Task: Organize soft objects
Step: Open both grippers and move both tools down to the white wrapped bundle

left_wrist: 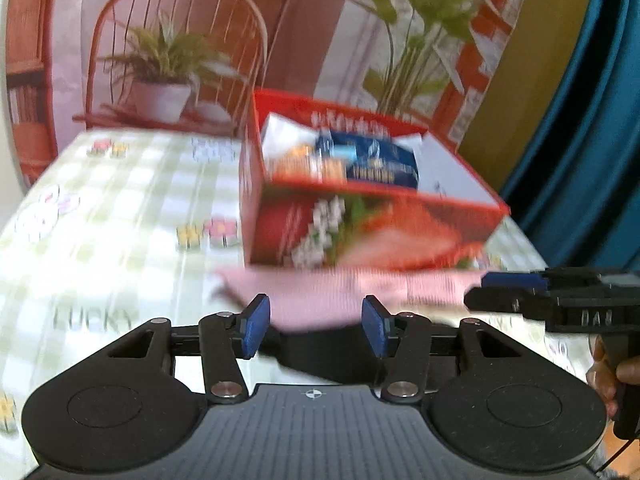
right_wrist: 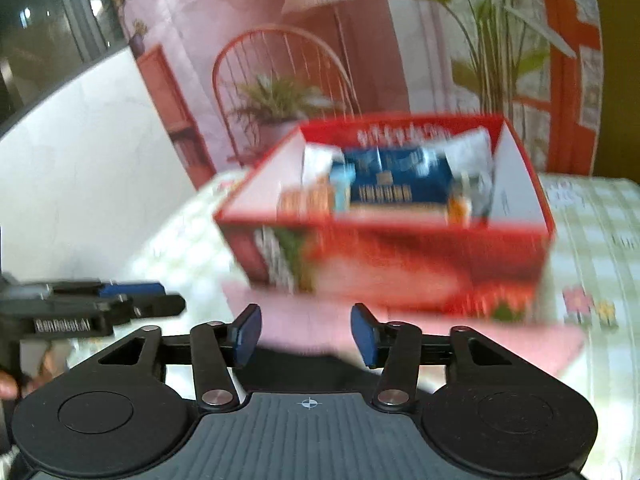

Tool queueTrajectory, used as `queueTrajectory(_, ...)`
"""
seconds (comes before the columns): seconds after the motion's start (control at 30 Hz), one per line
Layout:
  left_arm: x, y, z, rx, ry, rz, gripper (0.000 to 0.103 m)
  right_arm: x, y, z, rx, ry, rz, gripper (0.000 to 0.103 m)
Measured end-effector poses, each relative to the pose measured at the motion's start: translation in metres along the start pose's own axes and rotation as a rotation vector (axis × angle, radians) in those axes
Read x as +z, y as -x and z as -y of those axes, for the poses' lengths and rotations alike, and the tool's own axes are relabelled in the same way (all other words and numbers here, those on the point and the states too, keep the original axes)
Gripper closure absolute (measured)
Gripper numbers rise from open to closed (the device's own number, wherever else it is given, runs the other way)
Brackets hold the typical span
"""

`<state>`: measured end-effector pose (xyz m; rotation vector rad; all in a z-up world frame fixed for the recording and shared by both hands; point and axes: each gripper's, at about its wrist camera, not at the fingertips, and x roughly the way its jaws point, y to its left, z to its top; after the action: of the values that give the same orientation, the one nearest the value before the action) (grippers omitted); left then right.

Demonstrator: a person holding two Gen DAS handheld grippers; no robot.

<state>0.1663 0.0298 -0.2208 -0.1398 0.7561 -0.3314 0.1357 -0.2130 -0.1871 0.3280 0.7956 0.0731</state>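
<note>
A flat pink ribbed cloth (left_wrist: 344, 296) lies mid-frame on the green checked tablecloth (left_wrist: 120, 208), against the front of the red printed cardboard box (left_wrist: 372, 232). It looks light and limp, likely best pinched at a near edge or corner. The left gripper (left_wrist: 316, 330) and right gripper (right_wrist: 306, 334) both hang spread and empty; motion blur obscures the cloth's folds and the box's contents.

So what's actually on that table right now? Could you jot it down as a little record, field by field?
Surface: table with a green checked cloth
Box: red box, open on top, packets inside, blurred
Cloth: pink cloth lying flat in front of the box
Left gripper: open, empty, at the cloth's near edge
Right gripper: open, empty, over the cloth
Background: printed backdrop of a chair and plants
</note>
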Motion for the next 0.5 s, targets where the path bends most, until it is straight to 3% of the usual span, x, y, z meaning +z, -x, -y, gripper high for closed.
queueTrajectory(0.2, -0.034, -0.002, -0.003, 0.023, 0.032, -0.045, 0.047, -0.06, 0.006, 0.0, -0.057, 0.047, -0.082, 0.049)
queueTrajectory(0.5, -0.061, -0.002, -0.017, 0.038, 0.111, -0.077, 0.047, -0.108, 0.021, 0.028, -0.068, -0.13, -0.11, 0.048)
